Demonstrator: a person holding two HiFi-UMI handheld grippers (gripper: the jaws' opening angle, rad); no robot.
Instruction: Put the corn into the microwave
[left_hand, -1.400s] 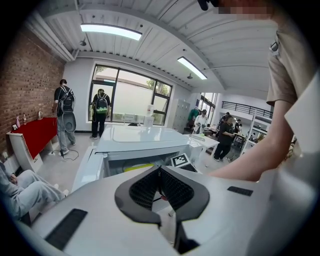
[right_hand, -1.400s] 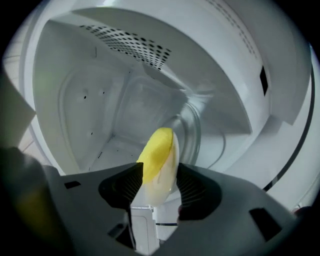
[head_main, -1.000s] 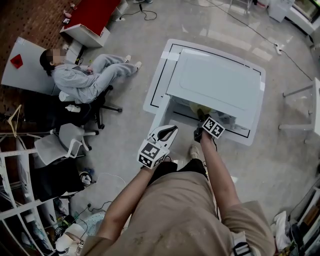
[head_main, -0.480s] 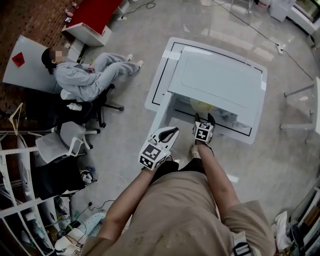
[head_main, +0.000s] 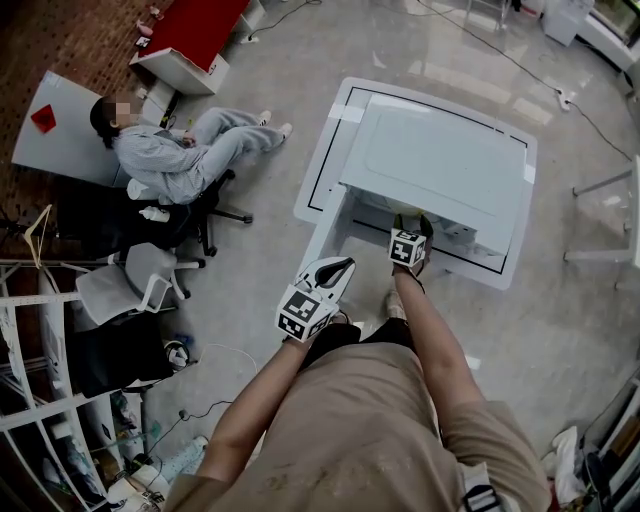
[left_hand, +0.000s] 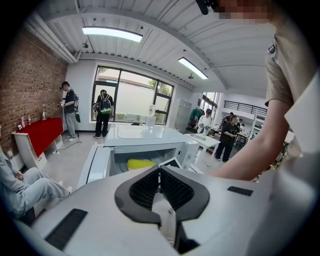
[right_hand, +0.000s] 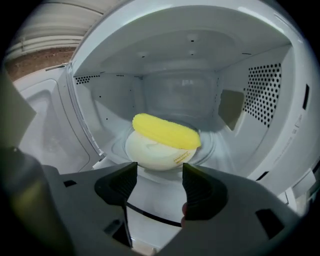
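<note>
The yellow corn (right_hand: 166, 131) lies on a pale bowl (right_hand: 157, 152) on the turntable inside the white microwave (head_main: 435, 170). My right gripper (right_hand: 159, 184) stands open just in front of the cavity, with nothing between its pads and the bowl a little beyond them. In the head view the right gripper (head_main: 409, 236) sits at the microwave's front opening. My left gripper (head_main: 336, 267) is held back near my body, its pads touching and empty. The left gripper view also shows the corn (left_hand: 140, 163) inside the microwave (left_hand: 145, 145), whose door (left_hand: 97, 167) hangs open.
The microwave stands on a low white table (head_main: 321, 170). A person (head_main: 170, 155) sits on a chair to the left. White shelving (head_main: 40, 400) stands at the lower left. Other people (left_hand: 104, 107) stand by the far window.
The right gripper rolled upright and moved in under the microwave's front edge. The corn's yellow glimpse in the head view is now hidden. The left gripper stayed put.
</note>
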